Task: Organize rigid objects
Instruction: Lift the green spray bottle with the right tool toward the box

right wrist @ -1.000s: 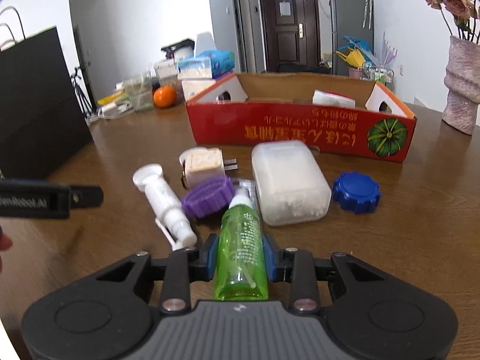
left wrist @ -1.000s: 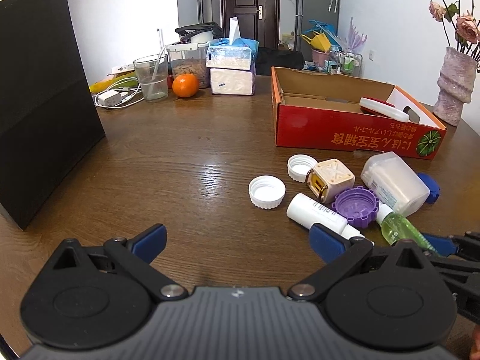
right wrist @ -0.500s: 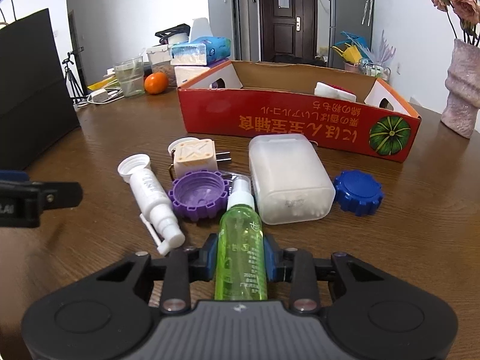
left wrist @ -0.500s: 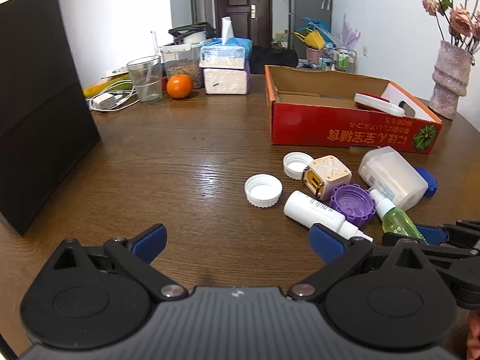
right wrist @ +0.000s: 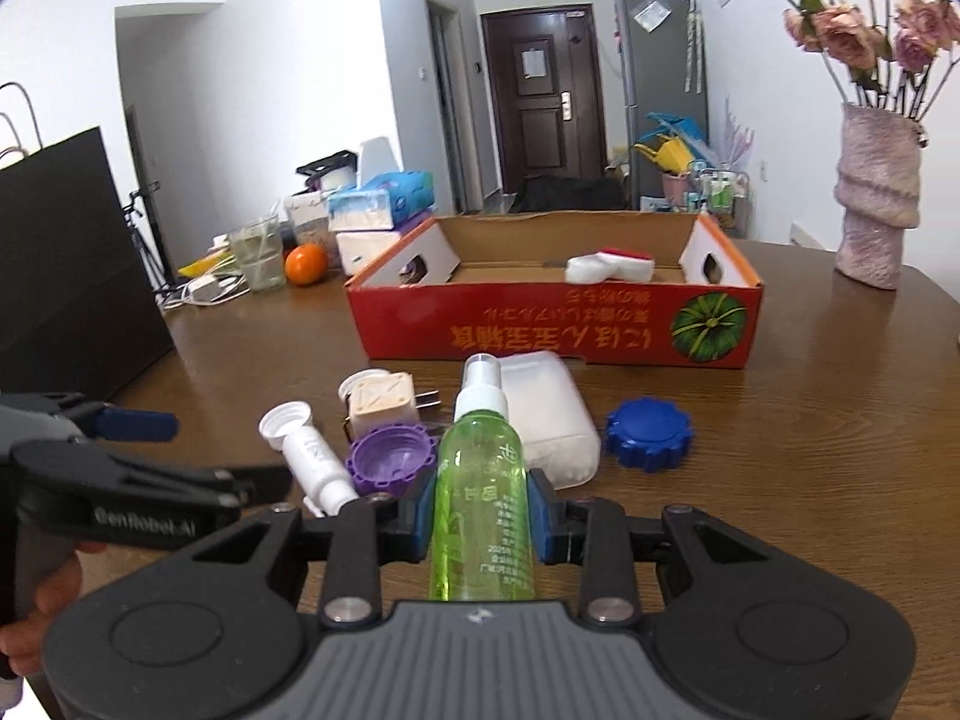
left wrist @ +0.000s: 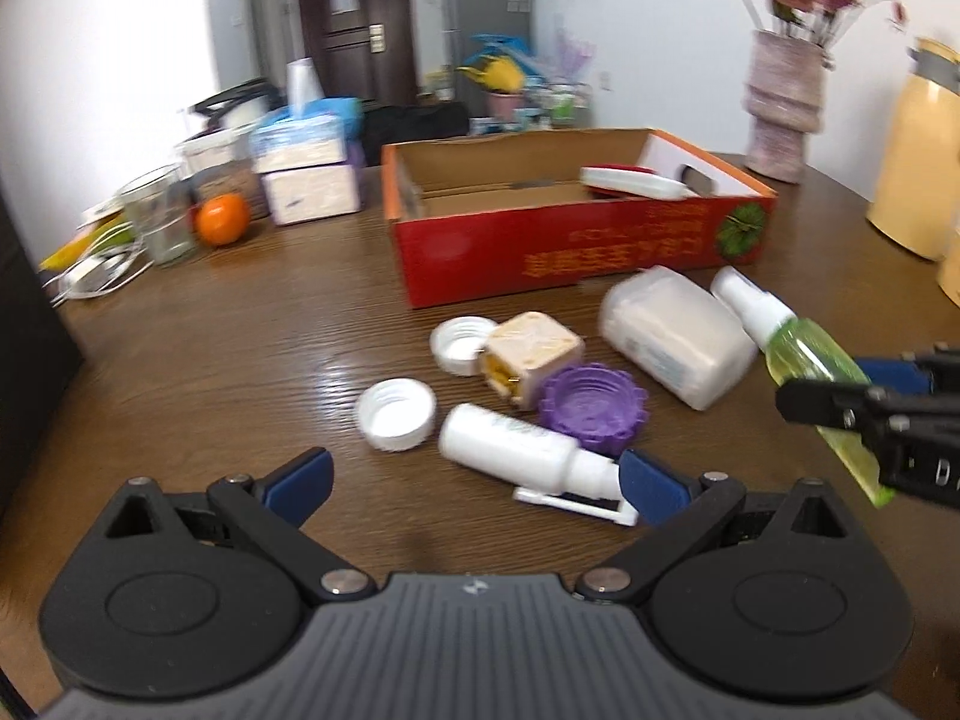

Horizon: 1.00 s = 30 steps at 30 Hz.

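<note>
Right gripper (right wrist: pixel 480 525): its two blue pads are clamped on the sides of the green spray bottle (right wrist: pixel 483 498). The bottle lies along the fingers with its white nozzle pointing toward the red box (right wrist: pixel 552 324).
Green spray bottle: held clear of the table (right wrist: pixel 810 450), on the near side of the red box, just above the white container (right wrist: pixel 549 414).
Left gripper (left wrist: pixel 474 483): jaws spread wide with nothing between the pads. It sits low over the table, on the near side of the red box.
White tube bottle (left wrist: pixel 516 447): lies on its side on the table in front of the left gripper, nearer its right finger (left wrist: pixel 651 483).
Purple cap (left wrist: pixel 594 405): touching the white tube bottle, between it and the red box.
Cube plug (left wrist: pixel 531 360): just beside the purple cap, closer to the red box.
White caps (left wrist: pixel 396 414): two of them, left of the cube plug, open side up.
Blue cap (right wrist: pixel 648 432): right of the white container, near the front of the red box.
Red box: open on the table; a red and white item (right wrist: pixel 609 264) lies inside it.
</note>
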Motion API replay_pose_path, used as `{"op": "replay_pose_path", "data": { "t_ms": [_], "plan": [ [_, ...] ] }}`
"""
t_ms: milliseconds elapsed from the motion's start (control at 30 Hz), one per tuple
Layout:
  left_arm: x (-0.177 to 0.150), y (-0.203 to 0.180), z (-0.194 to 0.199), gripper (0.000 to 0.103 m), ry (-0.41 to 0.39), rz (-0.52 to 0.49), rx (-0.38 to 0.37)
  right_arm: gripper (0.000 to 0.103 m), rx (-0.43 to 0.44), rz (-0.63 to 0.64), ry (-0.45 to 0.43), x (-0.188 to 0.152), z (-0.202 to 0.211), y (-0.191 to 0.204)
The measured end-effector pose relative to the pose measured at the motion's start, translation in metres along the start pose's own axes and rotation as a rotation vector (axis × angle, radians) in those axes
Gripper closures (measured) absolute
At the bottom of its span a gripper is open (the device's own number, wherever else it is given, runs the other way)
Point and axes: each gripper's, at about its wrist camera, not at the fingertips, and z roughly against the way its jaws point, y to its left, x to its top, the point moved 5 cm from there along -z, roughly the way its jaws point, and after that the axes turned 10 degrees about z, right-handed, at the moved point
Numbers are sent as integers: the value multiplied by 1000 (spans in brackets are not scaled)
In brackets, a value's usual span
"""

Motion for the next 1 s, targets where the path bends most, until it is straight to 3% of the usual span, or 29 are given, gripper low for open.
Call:
{"op": "replay_pose_path", "data": {
  "t_ms": [400, 1000],
  "plan": [
    [-6, -12, -23, 0, 17, -121, -139, 73, -53, -32, 4, -5, 8, -4],
    [-10, -15, -39, 0, 34, -186, -195, 73, -89, -44, 1, -9, 15, 0]
  ]
}}
